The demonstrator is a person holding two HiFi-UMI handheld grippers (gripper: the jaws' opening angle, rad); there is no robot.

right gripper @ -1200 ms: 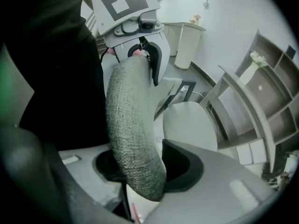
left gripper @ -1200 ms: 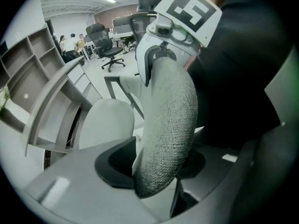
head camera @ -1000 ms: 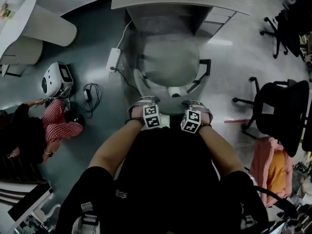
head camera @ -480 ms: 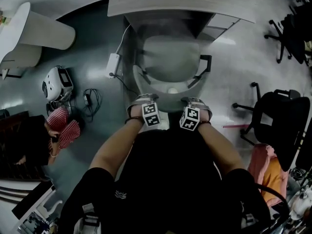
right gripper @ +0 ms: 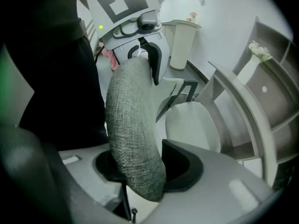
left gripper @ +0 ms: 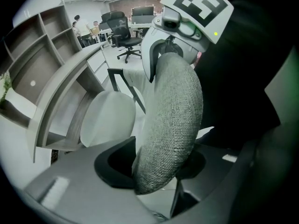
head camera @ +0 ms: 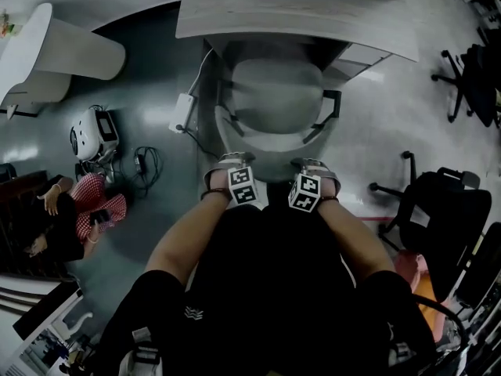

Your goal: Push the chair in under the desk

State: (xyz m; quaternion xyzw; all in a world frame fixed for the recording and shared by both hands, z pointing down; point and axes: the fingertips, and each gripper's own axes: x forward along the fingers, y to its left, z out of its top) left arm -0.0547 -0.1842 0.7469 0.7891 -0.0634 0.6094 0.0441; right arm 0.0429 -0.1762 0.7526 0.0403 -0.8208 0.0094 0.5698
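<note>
The grey office chair (head camera: 275, 100) faces the pale wooden desk (head camera: 297, 12), its seat front right at the desk's edge. Both grippers hold the top rim of its fabric backrest from behind. In the left gripper view the woven backrest (left gripper: 174, 101) runs between the jaws of my left gripper (left gripper: 156, 171), shut on it. The right gripper view shows the same rim (right gripper: 131, 115) clamped in my right gripper (right gripper: 145, 171). From the head view, the left gripper (head camera: 232, 165) and right gripper (head camera: 311, 168) sit side by side, pointing steeply down.
A white power strip (head camera: 182, 102) with its cable lies on the floor left of the chair. Further left are a white device (head camera: 92, 128) and a person seated on the floor (head camera: 78, 218). Black office chairs (head camera: 442, 210) stand at the right. A drawer unit (head camera: 358, 53) sits under the desk's right side.
Both grippers and the chair have moved forward together toward the desk. The desk edge now comes up to the front of the seat. The grips are unchanged.
</note>
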